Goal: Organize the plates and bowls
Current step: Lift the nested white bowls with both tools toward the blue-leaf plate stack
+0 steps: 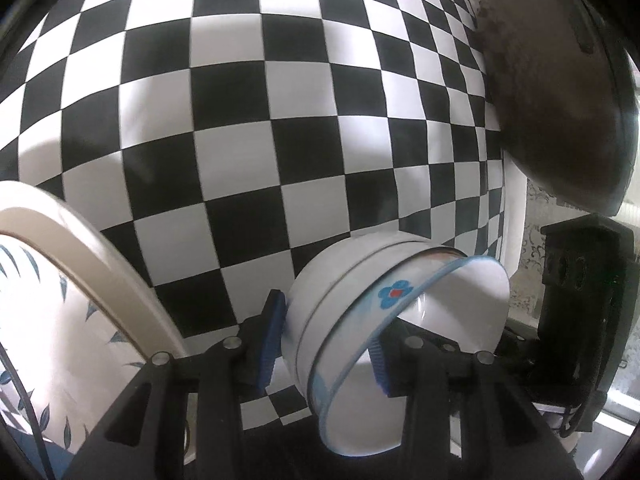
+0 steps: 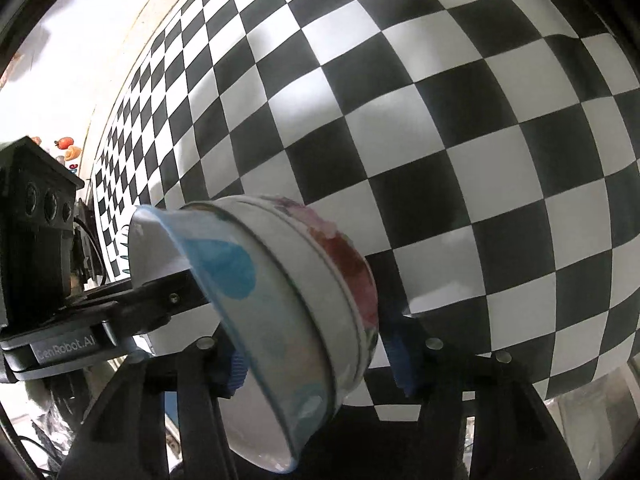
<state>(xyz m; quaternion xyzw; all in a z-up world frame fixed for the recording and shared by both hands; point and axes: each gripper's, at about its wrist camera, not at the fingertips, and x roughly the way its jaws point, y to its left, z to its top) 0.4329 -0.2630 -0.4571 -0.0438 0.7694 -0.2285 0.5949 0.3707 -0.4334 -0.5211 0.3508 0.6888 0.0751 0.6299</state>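
Our left gripper (image 1: 326, 338) clamps a white bowl (image 1: 344, 320) with a blue flower, held tilted on its side above the checkered cloth (image 1: 256, 128). A leaf-patterned plate (image 1: 60, 304) sits at lower left, a dark pan (image 1: 560, 120) at upper right. Our right gripper (image 2: 316, 354) pinches a floral bowl (image 2: 296, 304), also tilted over the cloth, with the other gripper just beside it.

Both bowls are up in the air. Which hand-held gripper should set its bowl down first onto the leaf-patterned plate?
Left, probably. The left hand-held gripper holds its blue-flower bowl beside the leaf-patterned plate; the right view shows no plate.
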